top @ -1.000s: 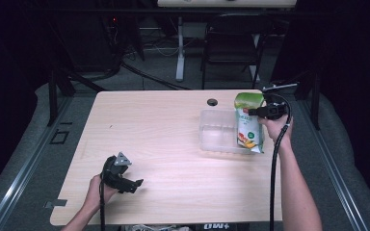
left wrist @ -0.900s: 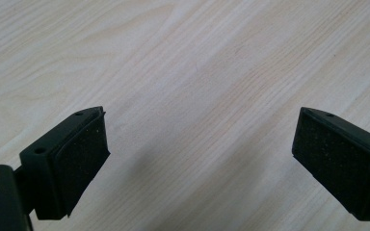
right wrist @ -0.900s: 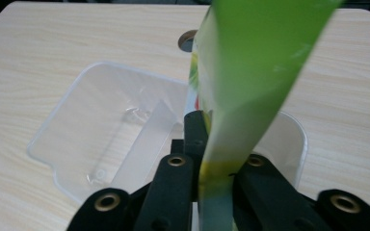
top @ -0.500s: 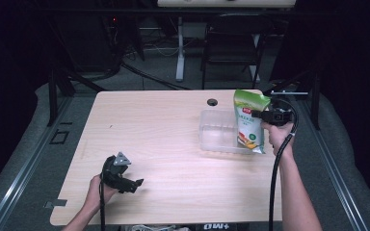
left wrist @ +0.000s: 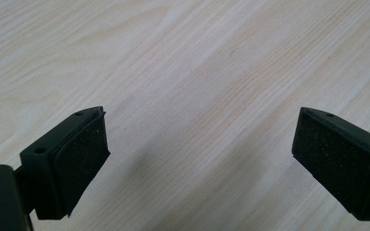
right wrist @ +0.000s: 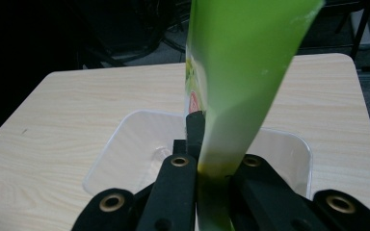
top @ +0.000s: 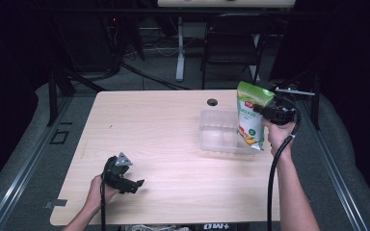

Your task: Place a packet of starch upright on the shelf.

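A green snack bag (top: 251, 115) hangs upright in the air over the right end of a clear plastic bin (top: 215, 134), with my right gripper (top: 265, 112) shut on its edge. In the right gripper view the green bag (right wrist: 241, 82) rises between the closed jaws, with the clear bin (right wrist: 125, 149) below it. My left gripper (top: 136, 184) rests low at the table's front left, jaws wide apart. Its pads (left wrist: 84, 156) frame nothing but bare wood.
The light wooden table (top: 159, 130) has a round cable hole (top: 212, 102) near its far edge, just behind the bin. A dark chair (top: 231, 45) and a desk leg stand beyond the table. Dark floor surrounds it.
The right gripper has lifted the bag higher and slightly back above the bin. The left gripper has stayed put.
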A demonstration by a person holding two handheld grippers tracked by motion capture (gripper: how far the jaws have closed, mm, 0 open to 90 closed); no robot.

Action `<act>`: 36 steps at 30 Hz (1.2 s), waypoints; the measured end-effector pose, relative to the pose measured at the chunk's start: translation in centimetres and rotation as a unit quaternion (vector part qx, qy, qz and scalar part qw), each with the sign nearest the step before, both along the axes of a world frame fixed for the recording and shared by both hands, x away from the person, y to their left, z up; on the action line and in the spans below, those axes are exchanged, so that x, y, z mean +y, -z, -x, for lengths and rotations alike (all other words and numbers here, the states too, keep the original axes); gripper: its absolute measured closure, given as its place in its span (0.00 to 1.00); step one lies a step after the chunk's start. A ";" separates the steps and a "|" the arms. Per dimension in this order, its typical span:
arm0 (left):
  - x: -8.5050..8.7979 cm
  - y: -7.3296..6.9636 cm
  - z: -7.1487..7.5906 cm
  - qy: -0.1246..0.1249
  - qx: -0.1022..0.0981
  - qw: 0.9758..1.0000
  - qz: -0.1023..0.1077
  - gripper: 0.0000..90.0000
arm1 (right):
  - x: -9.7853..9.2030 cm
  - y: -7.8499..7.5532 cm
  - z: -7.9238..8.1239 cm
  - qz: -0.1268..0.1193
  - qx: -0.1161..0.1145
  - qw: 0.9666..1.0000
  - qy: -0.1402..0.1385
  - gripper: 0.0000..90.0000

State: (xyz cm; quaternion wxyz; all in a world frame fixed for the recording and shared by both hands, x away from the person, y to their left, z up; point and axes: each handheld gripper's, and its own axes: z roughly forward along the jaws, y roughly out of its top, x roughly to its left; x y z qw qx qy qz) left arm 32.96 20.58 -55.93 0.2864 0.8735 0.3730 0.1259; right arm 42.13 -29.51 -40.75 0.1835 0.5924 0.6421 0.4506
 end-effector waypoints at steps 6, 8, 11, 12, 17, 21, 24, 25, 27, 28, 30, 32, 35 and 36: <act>0.0 -0.2 0.0 -0.002 -0.004 1.000 0.003 0.06 | 0.7 0.3 -0.3 -0.007 -0.016 0.999 0.029 1.00; 0.0 -0.2 0.0 -0.002 -0.004 1.000 0.007 0.06 | 0.8 0.5 -0.5 -0.006 -0.018 0.999 0.035 1.00; -0.1 0.0 0.1 0.002 -0.001 1.000 0.002 0.06 | 1.1 1.1 -0.6 -0.005 -0.022 0.999 0.049 1.00; -0.1 0.0 0.1 0.002 -0.001 1.000 0.001 0.06 | 1.1 1.3 -0.7 -0.003 -0.026 0.998 0.054 1.00; 0.0 0.0 0.0 -0.002 0.001 1.000 0.004 0.06 | 0.7 2.5 -0.7 -0.027 -0.034 0.996 0.082 1.00; -0.1 0.1 -0.1 0.001 0.002 1.000 -0.001 0.06 | 1.0 3.6 -0.8 -0.044 -0.038 0.993 0.098 1.00; -0.1 0.1 0.0 0.004 0.000 1.000 -0.001 0.06 | 1.5 4.4 -1.1 -0.047 -0.036 0.993 0.101 1.00; -0.1 0.1 0.0 0.003 0.001 1.000 -0.001 0.06 | 1.7 4.5 -1.2 -0.049 -0.037 0.993 0.106 1.00; 0.0 0.1 0.0 0.001 0.002 1.000 0.001 0.06 | 1.9 4.6 -1.3 -0.047 -0.040 0.993 0.104 1.00; 0.0 0.1 0.0 0.000 0.001 1.000 0.001 0.06 | 2.1 4.6 -1.2 -0.044 -0.043 0.992 0.108 1.00; 0.0 0.1 -0.1 0.003 0.002 1.000 0.000 0.06 | 2.3 4.8 -1.3 -0.041 -0.044 0.993 0.103 1.00; -0.1 0.1 0.0 0.001 0.002 1.000 0.004 0.06 | 2.4 4.8 -1.3 -0.036 -0.043 0.993 0.102 1.00; -0.2 0.2 -0.1 0.003 0.004 1.000 0.001 0.06 | 2.1 4.9 -1.2 -0.042 -0.042 0.993 0.105 1.00; -0.3 0.1 0.0 0.003 0.003 1.000 -0.001 0.06 | 2.0 5.0 -1.2 -0.037 -0.041 0.993 0.102 1.00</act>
